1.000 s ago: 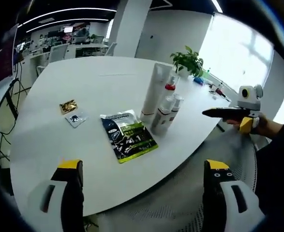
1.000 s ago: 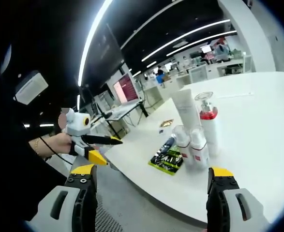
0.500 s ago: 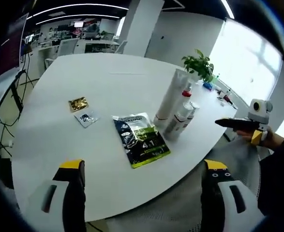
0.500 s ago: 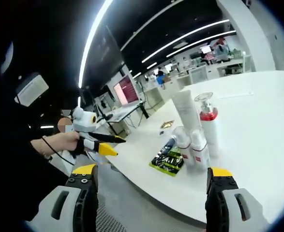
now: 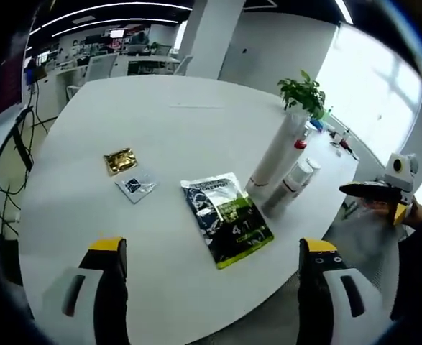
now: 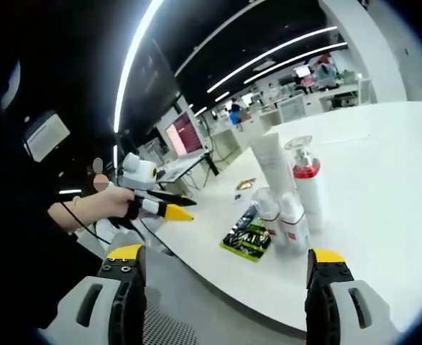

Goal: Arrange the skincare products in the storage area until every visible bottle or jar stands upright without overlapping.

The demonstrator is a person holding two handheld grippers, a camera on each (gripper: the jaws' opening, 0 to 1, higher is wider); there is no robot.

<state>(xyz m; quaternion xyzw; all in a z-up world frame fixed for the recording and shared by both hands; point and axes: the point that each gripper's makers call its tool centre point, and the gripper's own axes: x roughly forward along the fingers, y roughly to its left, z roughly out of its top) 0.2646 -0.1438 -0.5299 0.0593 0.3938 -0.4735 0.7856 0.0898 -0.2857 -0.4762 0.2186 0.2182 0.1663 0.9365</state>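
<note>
Four skincare containers stand upright in a tight cluster on the round white counter (image 5: 124, 122): a tall white tube (image 6: 274, 167), a pump bottle (image 6: 309, 188) with a red collar just beside it, and two small white bottles with red labels (image 6: 269, 217) (image 6: 294, 219) in front, touching side by side in the right claw view. In the left claw view the same group shows as the tube (image 5: 275, 153) leaning across the picture with one small bottle (image 5: 292, 184) at its base.

A flat green and black sachet pack (image 5: 228, 218) lies on the counter just beside the cluster; in the right claw view it (image 6: 248, 233) sits at the foot of the small bottles. Well apart from it lie a small gold sachet (image 5: 120, 159) and a small clear sachet with a dark print (image 5: 136, 185), near each other. A potted green plant (image 5: 303, 92) stands at the far edge of the counter.

The left claw (image 5: 214, 259) hangs over the near edge of the counter, its yellow-tipped jaws spread wide and holding nothing. The right claw (image 6: 227, 260) is likewise spread wide and holding nothing, off the counter's edge, facing the bottles. The left claw also shows in the right claw view, gripped in a person's hand (image 6: 110, 206).
</note>
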